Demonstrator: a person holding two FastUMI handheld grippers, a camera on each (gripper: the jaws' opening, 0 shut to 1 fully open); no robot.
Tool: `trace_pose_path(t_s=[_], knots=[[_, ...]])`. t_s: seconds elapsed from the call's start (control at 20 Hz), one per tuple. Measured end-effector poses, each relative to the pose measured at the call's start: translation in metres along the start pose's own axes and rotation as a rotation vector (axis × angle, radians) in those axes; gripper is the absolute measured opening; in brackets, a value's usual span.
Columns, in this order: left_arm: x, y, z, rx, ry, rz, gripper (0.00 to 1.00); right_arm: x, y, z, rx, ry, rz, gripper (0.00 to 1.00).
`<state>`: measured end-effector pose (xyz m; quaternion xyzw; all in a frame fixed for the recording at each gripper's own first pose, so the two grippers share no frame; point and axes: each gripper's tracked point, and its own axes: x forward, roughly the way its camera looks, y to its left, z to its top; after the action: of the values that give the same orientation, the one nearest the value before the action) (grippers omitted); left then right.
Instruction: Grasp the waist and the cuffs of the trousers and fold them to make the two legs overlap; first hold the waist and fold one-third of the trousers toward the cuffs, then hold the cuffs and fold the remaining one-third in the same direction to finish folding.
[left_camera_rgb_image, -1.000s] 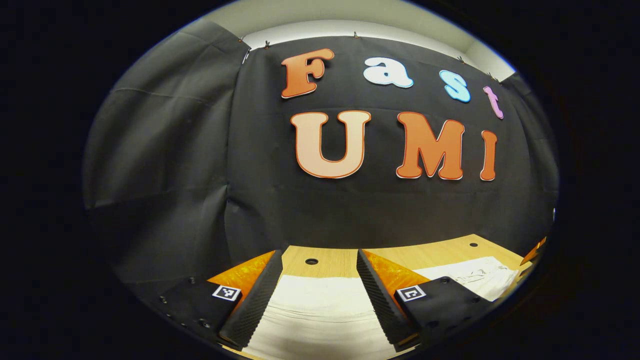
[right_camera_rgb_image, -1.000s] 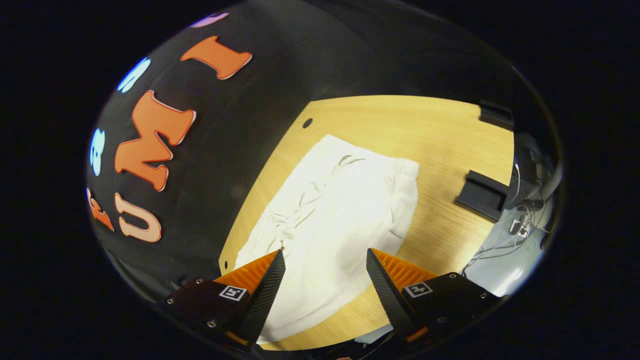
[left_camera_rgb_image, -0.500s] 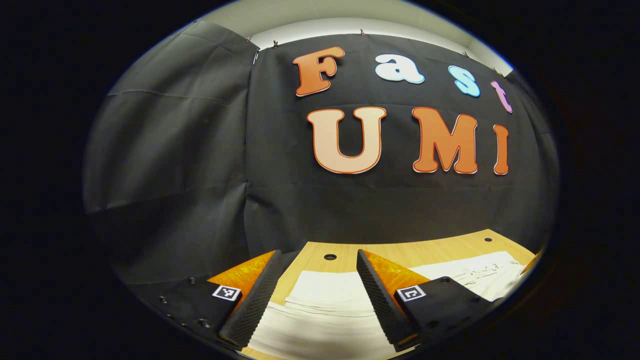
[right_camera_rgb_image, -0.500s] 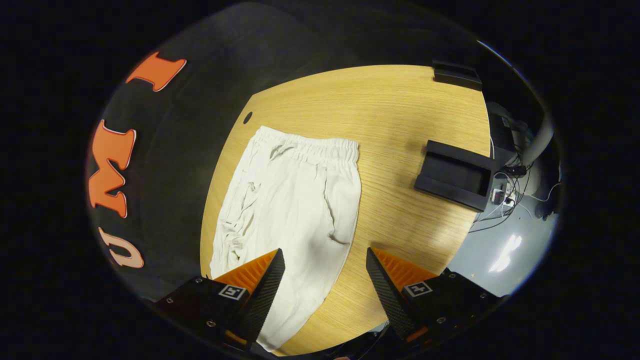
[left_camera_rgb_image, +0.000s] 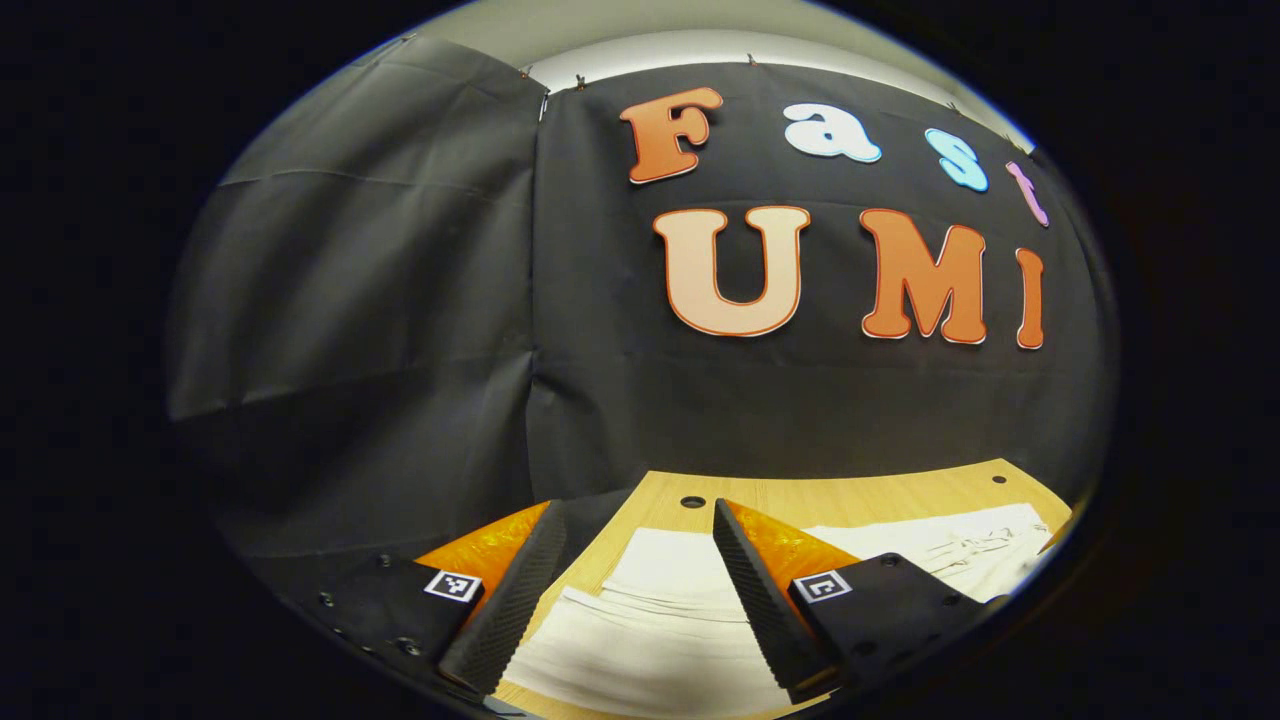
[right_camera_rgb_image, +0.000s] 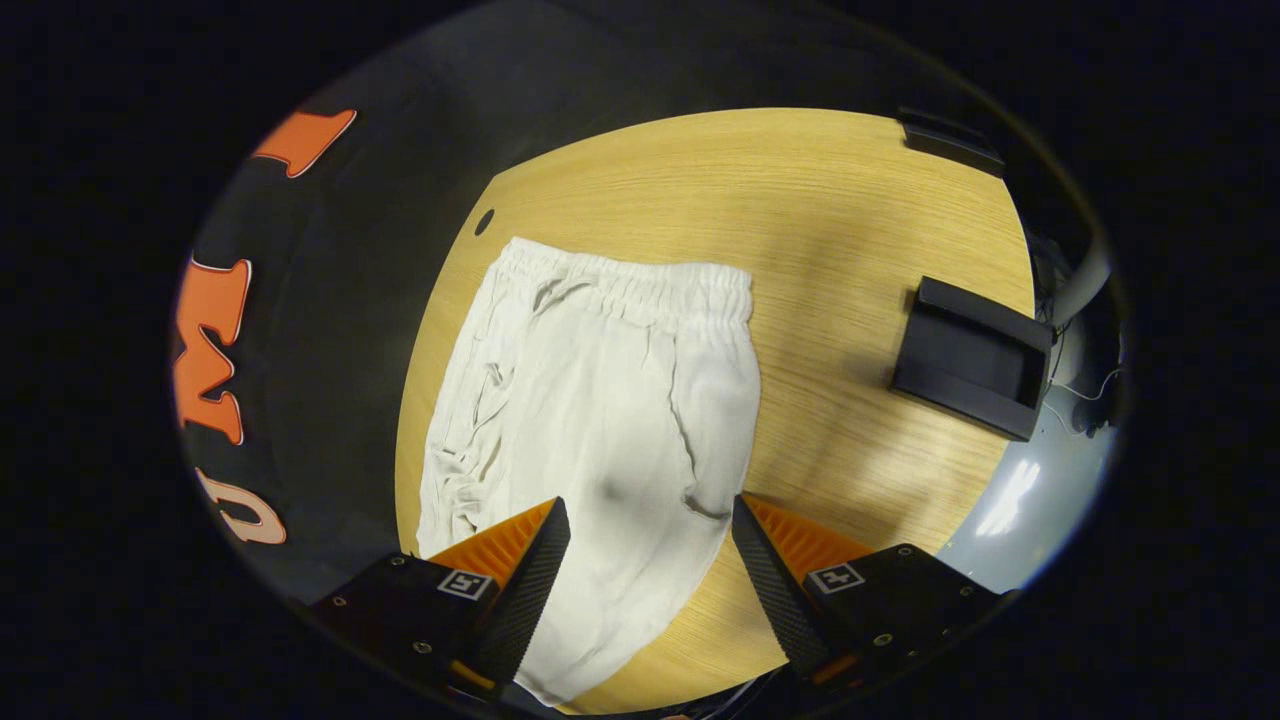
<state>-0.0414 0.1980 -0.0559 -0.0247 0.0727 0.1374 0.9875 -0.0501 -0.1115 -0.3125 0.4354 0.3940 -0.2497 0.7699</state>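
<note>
White trousers (right_camera_rgb_image: 600, 400) lie flat on the wooden table (right_camera_rgb_image: 800, 200), legs overlapped. Their elastic waist (right_camera_rgb_image: 630, 285) is at the far end in the right gripper view. My right gripper (right_camera_rgb_image: 645, 580) hovers open above the leg part, nothing between its fingers. In the left gripper view the cuff end of the trousers (left_camera_rgb_image: 660, 620) lies under and between the fingers. My left gripper (left_camera_rgb_image: 635, 600) is open there, low over the cloth near the table's edge. Whether its fingers touch the fabric I cannot tell.
A black holder (right_camera_rgb_image: 970, 360) sits on the table to the right of the trousers, and another black piece (right_camera_rgb_image: 950, 145) at the far right edge. A round hole (left_camera_rgb_image: 692, 501) lies in the table near the black cloth wall. Grey floor (right_camera_rgb_image: 1010, 500) lies beyond the table's rim.
The left gripper has shifted left along the cuff end, toward the table's edge. The right gripper has swung round and now faces along the trousers toward the waist.
</note>
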Motion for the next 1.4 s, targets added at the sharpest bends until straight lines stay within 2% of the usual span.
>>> trace_pose_path(t_s=[0.1, 0.2, 0.25, 0.3, 0.4, 0.45, 0.65, 0.75, 0.85, 1.0, 1.1, 1.25, 1.4], knots=[[-0.002, 0.003, -0.003, -0.012, 0.008, 0.009, 0.97, 0.005, 0.008, 0.001, 0.006, 0.012, 0.016, 0.99], [0.0, 0.007, -0.006, -0.038, 0.023, 0.015, 0.97, 0.013, 0.01, 0.001, 0.013, 0.019, 0.005, 0.95], [0.002, 0.008, -0.011, -0.053, 0.037, 0.018, 0.97, 0.017, 0.011, 0.0, 0.012, 0.032, 0.002, 0.86], [0.003, 0.01, -0.014, -0.069, 0.049, 0.021, 0.97, 0.018, 0.013, 0.001, 0.01, 0.034, 0.001, 0.7], [0.004, 0.012, -0.022, -0.1, 0.077, 0.022, 0.98, 0.024, 0.009, 0.001, -0.009, 0.043, -0.019, 0.65], [0.004, 0.014, -0.029, -0.117, 0.097, 0.027, 0.98, 0.026, 0.007, 0.002, -0.011, 0.043, -0.031, 0.41], [0.005, 0.017, -0.06, -0.237, 0.19, 0.014, 0.98, 0.03, 0.002, 0.001, -0.011, 0.047, -0.058, 0.05], [0.002, 0.019, -0.089, -0.318, 0.266, 0.014, 0.97, 0.03, 0.001, 0.002, -0.024, 0.05, -0.053, 0.02], [-0.002, 0.025, -0.114, -0.457, 0.334, 0.035, 0.99, 0.029, 0.0, 0.001, -0.009, 0.058, -0.055, 0.01], [-0.012, 0.037, -0.151, -0.676, 0.414, 0.114, 0.99, 0.03, 0.0, 0.0, 0.005, 0.066, -0.05, 0.01], [-0.02, 0.041, -0.168, -0.782, 0.467, 0.159, 0.99, 0.029, 0.0, 0.0, 0.0, 0.068, -0.05, 0.01], [-0.029, 0.036, -0.195, -0.914, 0.552, 0.197, 0.99, 0.029, 0.0, 0.0, 0.002, 0.073, -0.049, 0.01], [-0.031, 0.026, -0.221, -0.997, 0.623, 0.24, 0.99, 0.03, -0.001, 0.0, 0.007, 0.079, -0.048, 0.01]])
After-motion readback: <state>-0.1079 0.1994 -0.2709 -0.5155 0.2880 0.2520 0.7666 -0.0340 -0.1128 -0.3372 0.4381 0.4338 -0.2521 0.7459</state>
